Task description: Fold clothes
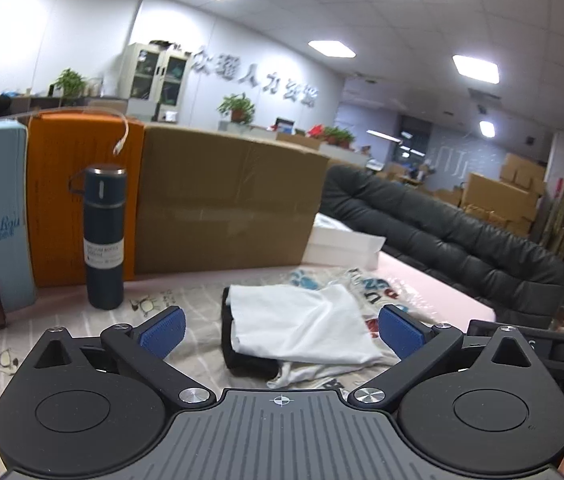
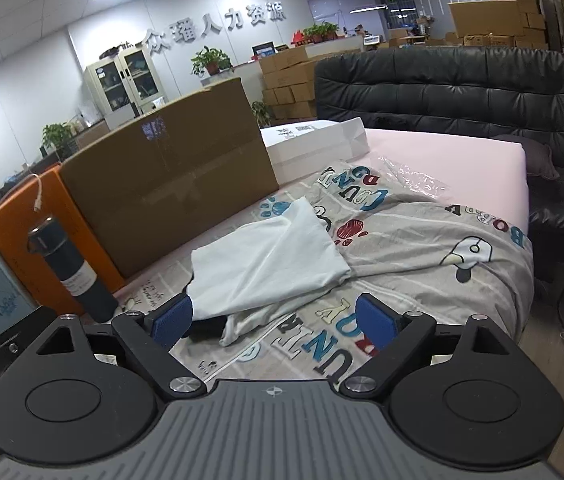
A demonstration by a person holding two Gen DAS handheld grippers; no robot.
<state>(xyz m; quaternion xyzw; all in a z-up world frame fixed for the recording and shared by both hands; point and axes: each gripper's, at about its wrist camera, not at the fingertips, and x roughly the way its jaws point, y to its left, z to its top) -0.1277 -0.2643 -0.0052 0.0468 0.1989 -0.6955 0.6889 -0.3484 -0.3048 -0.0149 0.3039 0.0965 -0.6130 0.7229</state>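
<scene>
White cotton, by the look of it: the shirt lies on the printed bedsheet, doubled over itself with something dark under its near edge; whether that dark piece is another garment I cannot tell; a loose pale hem trails out at the front. My left gripper hangs above the sheet with its blue pads spread wide and nothing between them; my right gripper is likewise spread and empty, its left pad just beside the shirt's near corner. I judge the cloth light, limp and apt to sag or slide off a loose pinch, so a hold belongs at a corner or along a doubled edge, catching every layer; the scene fits a shirt partly folded or one laid down after folding. A flask stands near the cardboard box, well clear of the shirt.
</scene>
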